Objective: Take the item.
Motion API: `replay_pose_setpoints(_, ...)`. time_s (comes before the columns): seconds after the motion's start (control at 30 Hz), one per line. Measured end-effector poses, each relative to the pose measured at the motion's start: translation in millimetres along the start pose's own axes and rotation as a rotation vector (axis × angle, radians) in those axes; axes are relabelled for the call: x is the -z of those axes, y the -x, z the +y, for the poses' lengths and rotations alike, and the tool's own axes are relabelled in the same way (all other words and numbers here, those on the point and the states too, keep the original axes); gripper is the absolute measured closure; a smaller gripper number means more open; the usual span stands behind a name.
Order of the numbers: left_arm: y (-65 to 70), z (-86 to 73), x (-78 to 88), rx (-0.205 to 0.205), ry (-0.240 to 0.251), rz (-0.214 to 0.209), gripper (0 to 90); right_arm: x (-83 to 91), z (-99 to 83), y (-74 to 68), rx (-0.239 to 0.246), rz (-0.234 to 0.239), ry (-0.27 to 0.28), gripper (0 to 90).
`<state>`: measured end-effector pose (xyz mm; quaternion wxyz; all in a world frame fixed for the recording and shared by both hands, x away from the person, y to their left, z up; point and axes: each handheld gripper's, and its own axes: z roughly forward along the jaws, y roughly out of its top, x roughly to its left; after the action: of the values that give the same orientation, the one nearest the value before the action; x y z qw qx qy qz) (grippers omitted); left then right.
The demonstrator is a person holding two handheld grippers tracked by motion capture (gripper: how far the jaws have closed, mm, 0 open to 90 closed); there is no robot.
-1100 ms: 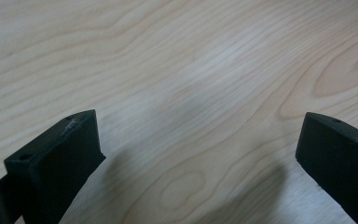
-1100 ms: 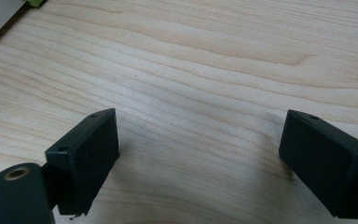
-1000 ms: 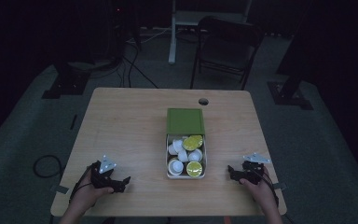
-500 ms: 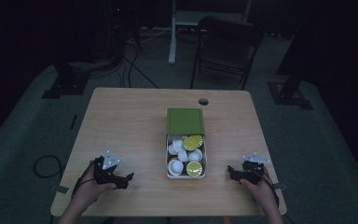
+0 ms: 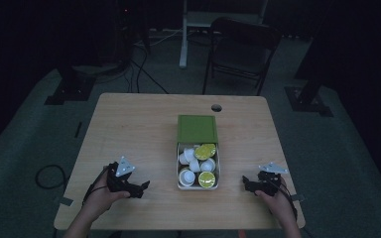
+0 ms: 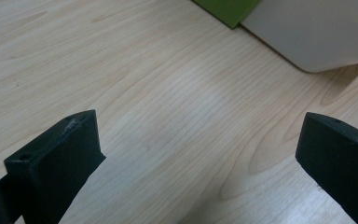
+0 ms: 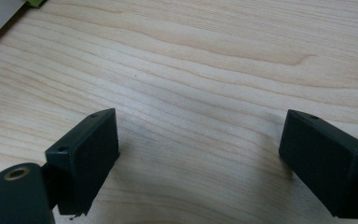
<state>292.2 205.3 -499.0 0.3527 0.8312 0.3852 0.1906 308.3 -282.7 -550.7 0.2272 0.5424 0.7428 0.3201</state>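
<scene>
Left gripper (image 5: 141,187) and right gripper (image 5: 247,183) rested on table (image 5: 139,129), jaws wide apart, holding nothing; white box (image 5: 198,166) of capsules sat between them

Your high view is dim and underexposed; the room beyond the table (image 5: 144,124) falls to near black. Both gripper views are bright and evenly lit, with soft shadows under the jaws, which blur at the lower corners.

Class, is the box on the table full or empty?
Full: in the high view the white box holds white and yellow-lidded cups packed close; its green lid lies behind it.
</scene>
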Motion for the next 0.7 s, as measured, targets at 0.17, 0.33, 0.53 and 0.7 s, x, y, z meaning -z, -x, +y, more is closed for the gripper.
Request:
replay_pose_setpoints(0.17,4.6,6.7,-0.4,-0.014,0.007,-0.014,0.3,0.0,0.0,0.0,0.0,0.0,0.0,11.5)
replay_pose_setpoints(0.33,7.0,16.0,2.2,-0.006,0.035,-0.057,0.3,0.0,0.0,0.0,0.0,0.0,0.0,11.5)
replay_pose_setpoints(0.53,12.0,25.3,2.0,-0.041,0.042,-0.075,0.4,0.0,0.0,0.0,0.0,0.0,0.0,11.5)
replay_pose_setpoints(0.7,17.8,35.4,0.8,-0.051,0.064,-0.084,2.1,0.0,0.0,0.1,0.0,0.0,0.0,11.5)
